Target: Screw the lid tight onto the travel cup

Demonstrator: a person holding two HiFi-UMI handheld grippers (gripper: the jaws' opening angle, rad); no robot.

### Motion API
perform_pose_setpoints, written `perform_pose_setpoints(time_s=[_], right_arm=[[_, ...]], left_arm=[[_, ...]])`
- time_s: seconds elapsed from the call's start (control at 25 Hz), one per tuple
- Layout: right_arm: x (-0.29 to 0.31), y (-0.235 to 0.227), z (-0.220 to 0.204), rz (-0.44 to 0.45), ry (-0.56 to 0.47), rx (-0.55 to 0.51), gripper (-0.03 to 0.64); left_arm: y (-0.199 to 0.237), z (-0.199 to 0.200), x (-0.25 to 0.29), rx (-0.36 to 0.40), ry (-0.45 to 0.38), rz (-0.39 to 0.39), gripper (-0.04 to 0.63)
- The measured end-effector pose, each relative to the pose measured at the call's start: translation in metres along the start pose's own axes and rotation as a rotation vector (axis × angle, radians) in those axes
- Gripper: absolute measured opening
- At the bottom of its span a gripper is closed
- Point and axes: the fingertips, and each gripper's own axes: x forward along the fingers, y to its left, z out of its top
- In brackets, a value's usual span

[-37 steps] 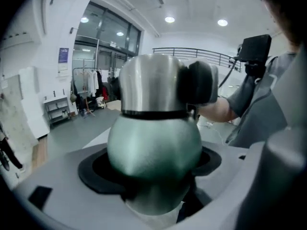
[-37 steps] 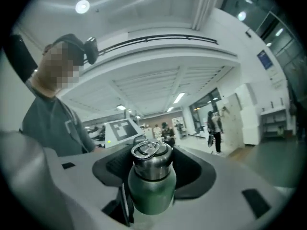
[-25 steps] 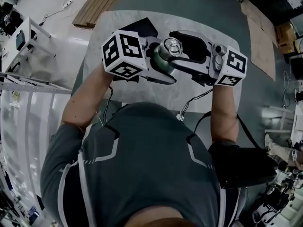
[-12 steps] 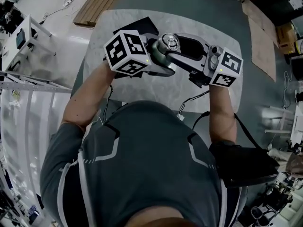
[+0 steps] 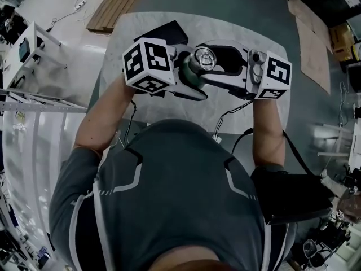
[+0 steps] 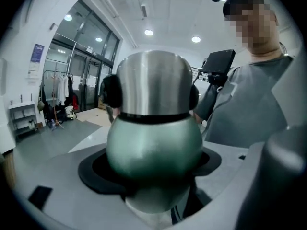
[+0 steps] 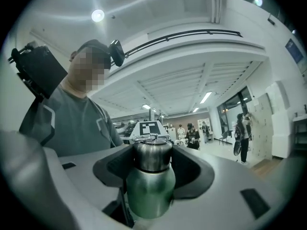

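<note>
The travel cup's green body is clamped between the dark pads of my left gripper, held above the table. Its steel lid sits on top with a wire loop handle. From the right, my right gripper reaches across. Its jaws are opening, with the lid between the pads, which stand close along its sides. The green body hangs below those jaws.
A white marble table lies under the grippers, with a flat black object at its far left. Wooden planks and cardboard lie on the floor. A black box hangs at the person's right hip.
Half a second ago both grippers were tilted and the cup sat slightly left and farther. Now they have swung back level, about as one second ago, the lid still between the right jaws.
</note>
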Motion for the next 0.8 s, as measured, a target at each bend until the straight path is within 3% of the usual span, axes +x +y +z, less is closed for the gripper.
perform_pose_setpoints(time_s=[0.16, 0.32, 0.56, 0.8], right_arm=[[-0.002, -0.014, -0.011, -0.111, -0.008, 0.030, 0.253], [-0.003, -0.020, -0.021, -0.128, 0.023, 0.045, 0.253], [-0.021, -0.034, -0.012, -0.221, 0.007, 0.006, 0.272], [-0.059, -0.059, -0.012, -0.475, 0.004, -0.005, 0.265]], left_arm=[[0.016, -0.011, 0.000, -0.043, 0.035, 0.077, 0.397], [0.024, -0.022, 0.001, -0.050, 0.058, 0.094, 0.397], [0.037, -0.019, -0.007, -0.063, -0.013, 0.132, 0.397], [0.073, -0.021, -0.030, -0.072, -0.109, 0.338, 0.397]])
